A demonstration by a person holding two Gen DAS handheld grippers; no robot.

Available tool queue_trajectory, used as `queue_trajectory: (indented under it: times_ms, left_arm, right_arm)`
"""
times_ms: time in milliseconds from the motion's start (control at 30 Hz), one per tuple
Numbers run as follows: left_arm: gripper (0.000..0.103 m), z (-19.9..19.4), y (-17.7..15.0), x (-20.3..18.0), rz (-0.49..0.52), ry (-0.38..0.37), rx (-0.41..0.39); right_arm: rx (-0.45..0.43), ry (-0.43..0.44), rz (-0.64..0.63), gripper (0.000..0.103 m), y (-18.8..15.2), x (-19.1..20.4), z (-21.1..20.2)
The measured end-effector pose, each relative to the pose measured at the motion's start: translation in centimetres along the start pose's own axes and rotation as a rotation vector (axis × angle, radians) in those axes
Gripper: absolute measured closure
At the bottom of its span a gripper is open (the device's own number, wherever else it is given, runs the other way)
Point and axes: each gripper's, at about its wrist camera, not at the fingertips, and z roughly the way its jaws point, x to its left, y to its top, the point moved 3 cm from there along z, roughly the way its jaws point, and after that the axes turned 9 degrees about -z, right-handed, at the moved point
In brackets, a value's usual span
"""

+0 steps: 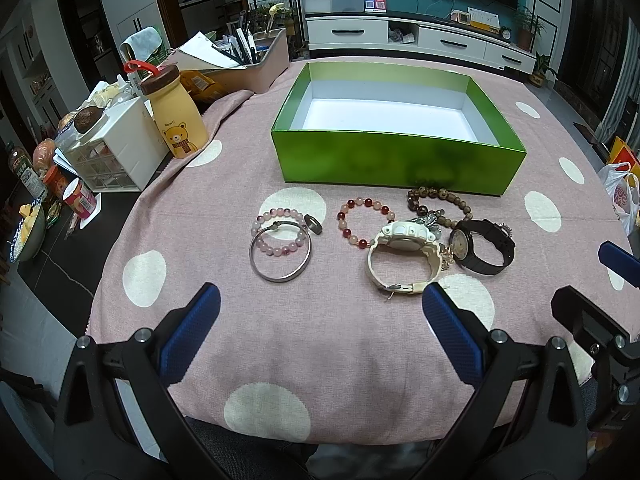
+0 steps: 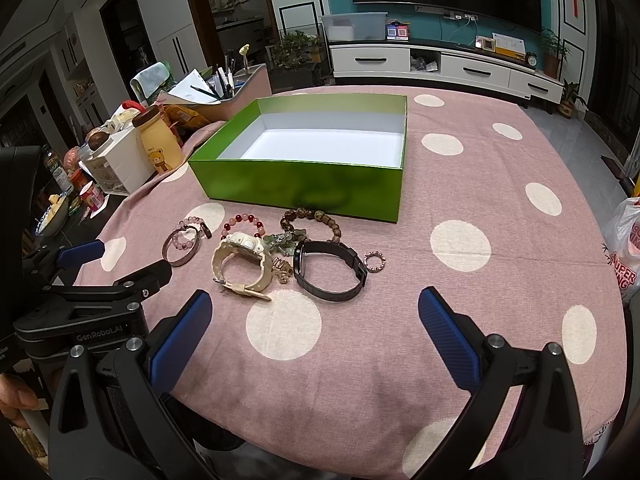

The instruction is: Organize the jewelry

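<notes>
An empty green box (image 1: 396,160) (image 2: 296,188) with a white inside stands on the pink dotted tablecloth. In front of it lie a silver bangle (image 1: 280,258) over a pink bead bracelet (image 1: 278,230), a dark ring (image 1: 313,224), a red-and-pink bead bracelet (image 1: 366,218), a cream watch (image 1: 402,258) (image 2: 242,264), a brown bead bracelet (image 1: 438,200), a black watch (image 1: 486,246) (image 2: 330,270) and a small sparkly ring (image 2: 375,261). My left gripper (image 1: 320,312) is open, just short of the bangle and cream watch. My right gripper (image 2: 314,312) is open, just short of the watches.
Left of the cloth stand a yellow bear bottle (image 1: 176,114), a white drawer unit (image 1: 116,148), a pen holder tray (image 1: 256,60) and food items. A plastic bag (image 2: 626,240) hangs at the right edge. A TV cabinet (image 1: 420,38) is behind.
</notes>
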Motion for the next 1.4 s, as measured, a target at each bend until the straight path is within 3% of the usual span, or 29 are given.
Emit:
queue_trajectory:
  times_ms: [400,567,767,1033,1267,1400]
  left_arm:
    - [0.002,0.0,0.0,0.0,-0.002,-0.002,0.000]
    - [0.002,0.4,-0.1,0.0,-0.025,-0.037,0.013]
    - [0.002,1.4,0.5,2.7,-0.123,-0.056,0.023]
    - [0.002,3.7,0.0,7.2,-0.229,-0.042,0.035]
    - [0.002,5.8,-0.2,9.1,-0.283,-0.035,0.050]
    - [0.004,7.0,0.1,9.2,-0.293,-0.025,0.058]
  right_arm:
    - [-0.002,0.001,0.002,0.001,-0.1,-0.1,0.1]
    - [-0.006,0.003,0.004,0.001,0.2,-0.1,-0.3]
    - [-0.028,0.004,0.047,0.001,0.1,-2.2,-0.5]
    - [0.010,-0.013,0.114,0.001,-1.6,-4.5,1.9]
    - [0.021,0.010,0.136,0.001,-1.9,-5.0,3.7]
    - [0.023,0.027,0.125,0.007,-1.9,-4.8,4.5]
